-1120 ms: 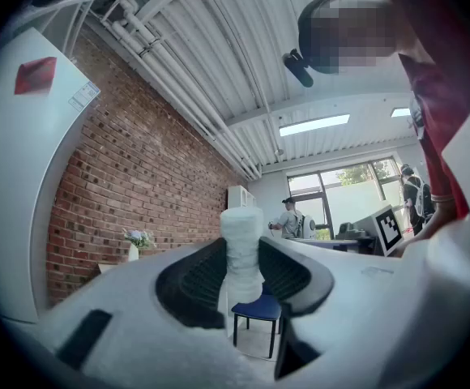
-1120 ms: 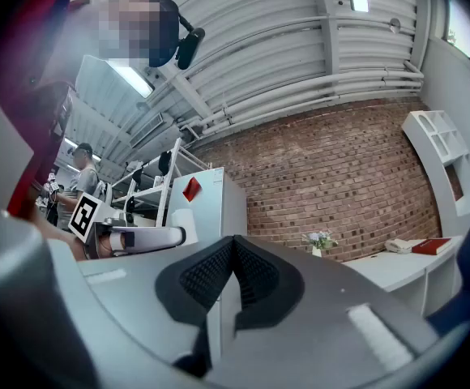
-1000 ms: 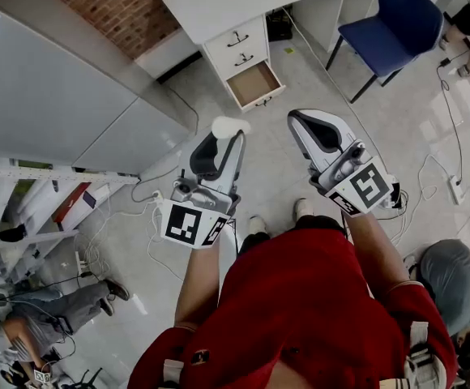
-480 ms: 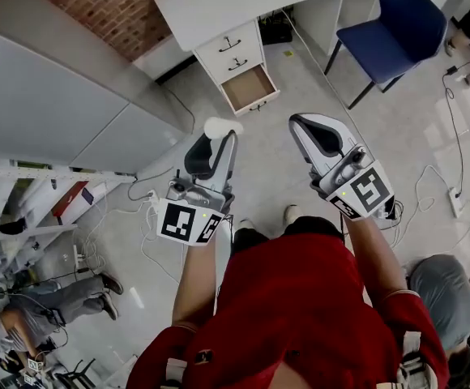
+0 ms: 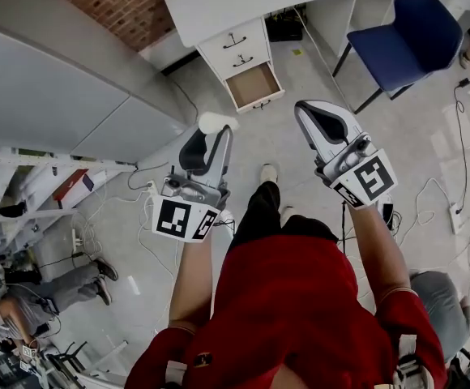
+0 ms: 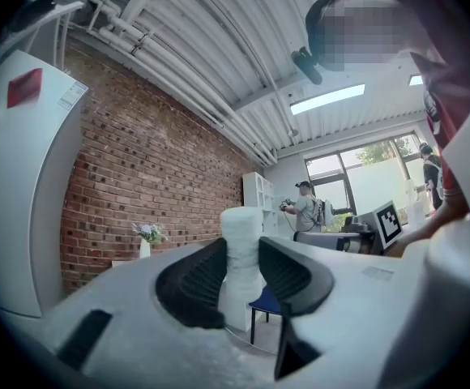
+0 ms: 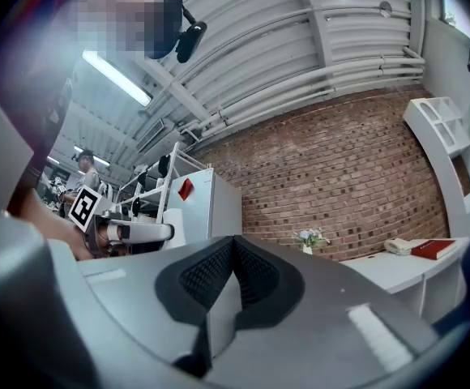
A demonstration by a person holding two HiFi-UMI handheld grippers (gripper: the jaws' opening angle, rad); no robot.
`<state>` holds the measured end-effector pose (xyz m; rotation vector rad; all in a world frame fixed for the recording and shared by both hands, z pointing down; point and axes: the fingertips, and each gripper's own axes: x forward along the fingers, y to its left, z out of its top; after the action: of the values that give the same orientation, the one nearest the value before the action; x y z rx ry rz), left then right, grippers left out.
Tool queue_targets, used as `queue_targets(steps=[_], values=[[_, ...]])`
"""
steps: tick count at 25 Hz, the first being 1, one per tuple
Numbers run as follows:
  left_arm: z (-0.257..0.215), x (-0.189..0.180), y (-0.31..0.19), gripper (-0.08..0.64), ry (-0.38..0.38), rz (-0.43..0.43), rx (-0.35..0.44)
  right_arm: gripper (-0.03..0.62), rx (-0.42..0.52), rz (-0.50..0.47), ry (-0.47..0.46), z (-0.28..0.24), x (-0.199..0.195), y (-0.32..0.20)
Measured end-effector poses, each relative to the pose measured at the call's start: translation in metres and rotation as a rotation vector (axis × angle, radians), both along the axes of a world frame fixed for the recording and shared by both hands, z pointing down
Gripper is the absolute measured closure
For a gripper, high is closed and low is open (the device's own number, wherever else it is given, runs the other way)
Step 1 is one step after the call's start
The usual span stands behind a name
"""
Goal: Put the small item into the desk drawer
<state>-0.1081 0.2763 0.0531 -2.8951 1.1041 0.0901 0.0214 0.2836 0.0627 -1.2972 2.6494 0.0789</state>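
Observation:
My left gripper (image 5: 213,133) is shut on a small white cylindrical item (image 5: 216,122), which sticks out past the fingertips; in the left gripper view the white item (image 6: 241,258) stands upright between the two black pads. My right gripper (image 5: 316,118) is shut with nothing in it, its pads meeting in the right gripper view (image 7: 233,267). Ahead on the floor stands a white desk (image 5: 219,2) with a drawer unit; its bottom drawer (image 5: 254,86) is pulled open and looks bare inside. Both grippers are held up in the air, well short of the drawer.
A blue chair (image 5: 405,35) stands right of the desk. A grey cabinet (image 5: 65,104) and shelving (image 5: 32,193) line the left side. Cables (image 5: 454,201) lie on the floor at right. Other people (image 5: 24,298) sit at the lower left and lower right. A brick wall (image 5: 113,6) is behind the desk.
The view has shifted as the person steps forward, one leg now stretched toward the desk. Both grippers keep their hold and pose; the drawer sits slightly nearer.

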Motion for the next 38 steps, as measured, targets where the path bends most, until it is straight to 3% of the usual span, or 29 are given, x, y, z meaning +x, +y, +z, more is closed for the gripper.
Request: queue_targets(steps=[14,23,30,38], values=[[0.057,0.01,-0.13,0.428,-0.024,-0.076,-0.031,0.581,-0.069,-0.059,0.111,0.042,0.012,-0.129],[0.097,0.015,-0.222,0.428,-0.058,-0.098,-0.09,0.581,-0.137,-0.066,0.129,0.063,0.031,-0.217],[0.113,0.027,-0.256,0.428,-0.078,-0.083,-0.131,0.581,-0.165,-0.081,0.144,0.08,0.038,-0.259],[0.125,0.032,-0.281,0.428,-0.084,-0.138,-0.171,0.581,-0.186,-0.122,0.171,0.098,0.043,-0.293]])
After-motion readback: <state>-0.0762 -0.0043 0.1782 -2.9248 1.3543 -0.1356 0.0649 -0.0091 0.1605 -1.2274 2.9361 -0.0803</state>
